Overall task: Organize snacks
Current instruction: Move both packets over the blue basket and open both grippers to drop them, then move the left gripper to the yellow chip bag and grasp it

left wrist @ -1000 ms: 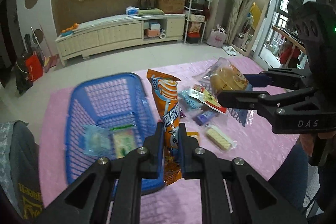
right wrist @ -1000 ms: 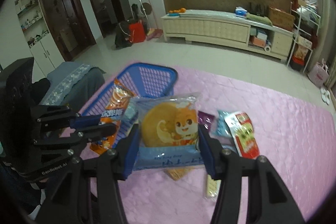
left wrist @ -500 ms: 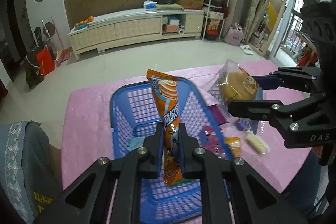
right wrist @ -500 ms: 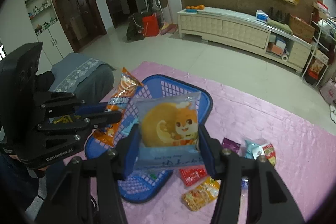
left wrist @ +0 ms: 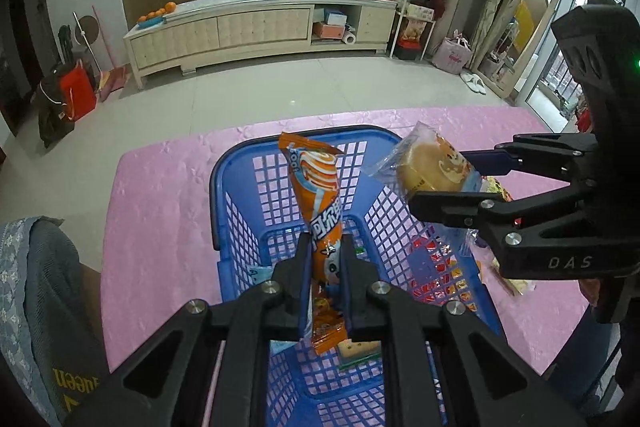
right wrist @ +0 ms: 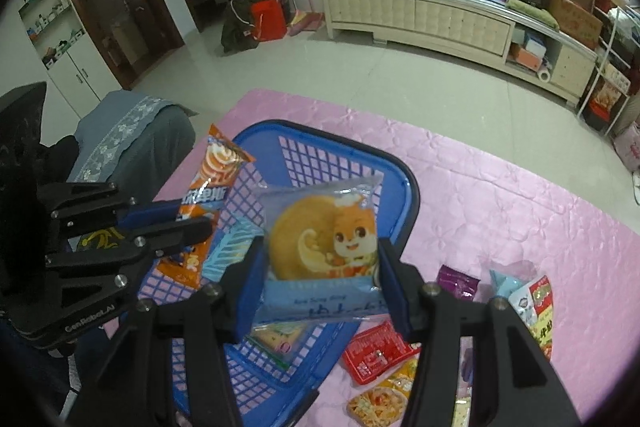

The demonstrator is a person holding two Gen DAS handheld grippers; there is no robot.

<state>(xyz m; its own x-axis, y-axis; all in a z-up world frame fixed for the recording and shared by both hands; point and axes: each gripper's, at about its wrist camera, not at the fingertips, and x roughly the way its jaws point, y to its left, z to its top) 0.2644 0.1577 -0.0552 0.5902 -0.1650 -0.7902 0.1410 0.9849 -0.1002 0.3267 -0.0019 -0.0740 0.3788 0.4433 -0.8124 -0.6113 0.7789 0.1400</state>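
My left gripper (left wrist: 325, 251) is shut on a long orange snack packet (left wrist: 318, 187) and holds it upright above the blue plastic basket (left wrist: 240, 163). My right gripper (right wrist: 320, 255) is shut on a clear packet with a round cake (right wrist: 320, 227), held over the basket's right rim (right wrist: 408, 187). The right gripper also shows in the left wrist view (left wrist: 452, 183), and the left gripper in the right wrist view (right wrist: 192, 223). A few packets lie on the basket floor (right wrist: 272, 339).
The basket stands on a pink cloth (right wrist: 500, 195). Loose snack packets lie on the cloth right of the basket: a red one (right wrist: 376, 351), a purple one (right wrist: 456, 283), a pale blue one (right wrist: 508, 283) and others. A grey cushion (right wrist: 132, 139) is at the left.
Both grippers have moved left with their packets, from above the loose snacks to above the blue basket. Both stay shut on what they hold.
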